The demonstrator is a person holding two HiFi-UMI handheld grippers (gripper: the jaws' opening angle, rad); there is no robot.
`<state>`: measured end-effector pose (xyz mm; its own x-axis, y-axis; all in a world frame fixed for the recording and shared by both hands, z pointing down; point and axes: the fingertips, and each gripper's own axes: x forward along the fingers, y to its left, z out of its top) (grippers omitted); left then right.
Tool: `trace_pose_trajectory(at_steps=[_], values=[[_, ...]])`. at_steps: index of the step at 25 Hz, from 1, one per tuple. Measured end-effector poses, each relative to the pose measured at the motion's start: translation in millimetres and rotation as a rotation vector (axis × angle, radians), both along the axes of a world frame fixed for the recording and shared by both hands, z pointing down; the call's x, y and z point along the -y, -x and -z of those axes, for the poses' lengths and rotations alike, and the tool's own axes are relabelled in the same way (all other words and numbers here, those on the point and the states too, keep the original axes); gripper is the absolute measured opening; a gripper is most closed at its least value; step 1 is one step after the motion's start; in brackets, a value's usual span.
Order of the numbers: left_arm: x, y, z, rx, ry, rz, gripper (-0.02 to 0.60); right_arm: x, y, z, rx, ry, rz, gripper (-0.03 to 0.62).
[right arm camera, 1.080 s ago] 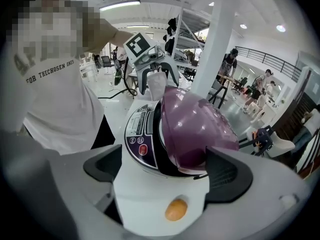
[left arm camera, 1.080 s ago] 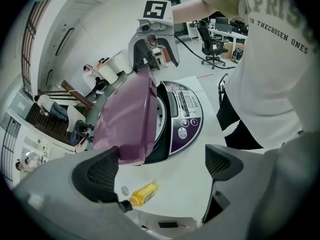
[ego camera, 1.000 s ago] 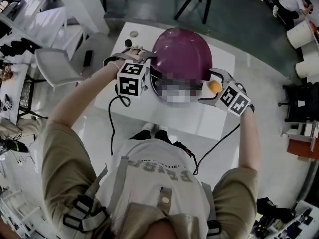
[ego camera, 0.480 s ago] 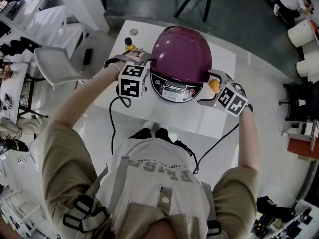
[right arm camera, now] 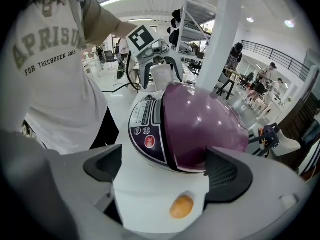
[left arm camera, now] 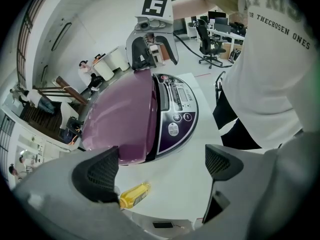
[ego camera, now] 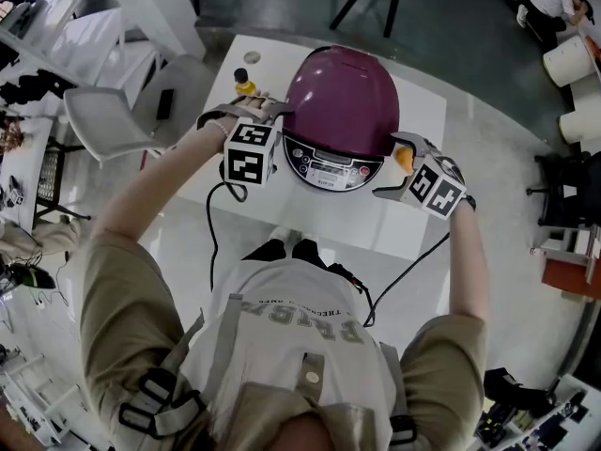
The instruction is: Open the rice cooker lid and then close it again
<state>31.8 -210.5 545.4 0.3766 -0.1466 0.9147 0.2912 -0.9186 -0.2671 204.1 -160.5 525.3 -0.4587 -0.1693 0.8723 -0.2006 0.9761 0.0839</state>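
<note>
The rice cooker stands on a white table [ego camera: 399, 228], and its purple domed lid [ego camera: 343, 97] lies down over the body. The silver control panel [ego camera: 329, 169] faces me. My left gripper [ego camera: 249, 111] is open beside the cooker's left flank and touches nothing. My right gripper [ego camera: 394, 167] is open at the cooker's right flank, also empty. The left gripper view looks between open fingers [left arm camera: 100, 174] at the lid [left arm camera: 120, 119] and panel [left arm camera: 175, 119]. In the right gripper view the lid [right arm camera: 205, 124] and panel [right arm camera: 147, 129] sit beyond the open gripper [right arm camera: 165, 169].
A small yellow bottle [ego camera: 244, 86] lies on the table by the left gripper, also visible as the bottle [left arm camera: 134, 195]. An orange ball [right arm camera: 181, 206] rests just in front of the right gripper. A grey chair [ego camera: 103, 120] stands left of the table. Cables hang off the near edge.
The purple lid has come down from a raised position a second ago and now rests on the body. Both grippers have hardly moved.
</note>
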Motion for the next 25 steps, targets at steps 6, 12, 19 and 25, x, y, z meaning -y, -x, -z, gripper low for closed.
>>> trace_pose_trajectory(at_steps=[6, 12, 19, 25], values=[[-1.8, 0.1, -3.4, 0.01, 0.016, -0.002, 0.555, -1.8, -0.5, -3.9, -0.011, 0.009, 0.011, 0.492], [-3.7, 1.5, -12.6, 0.032, 0.018, -0.012, 0.555, -3.6, 1.6, -11.6, -0.016, 0.021, 0.028, 0.492], [-3.3, 2.5, -16.5, 0.047, 0.021, -0.023, 0.555, -4.1, 0.9, -15.2, -0.028, 0.039, 0.038, 0.492], [-3.4, 2.0, -17.6, 0.049, 0.019, -0.024, 0.555, -5.3, -2.6, -17.7, -0.045, 0.05, 0.045, 0.492]])
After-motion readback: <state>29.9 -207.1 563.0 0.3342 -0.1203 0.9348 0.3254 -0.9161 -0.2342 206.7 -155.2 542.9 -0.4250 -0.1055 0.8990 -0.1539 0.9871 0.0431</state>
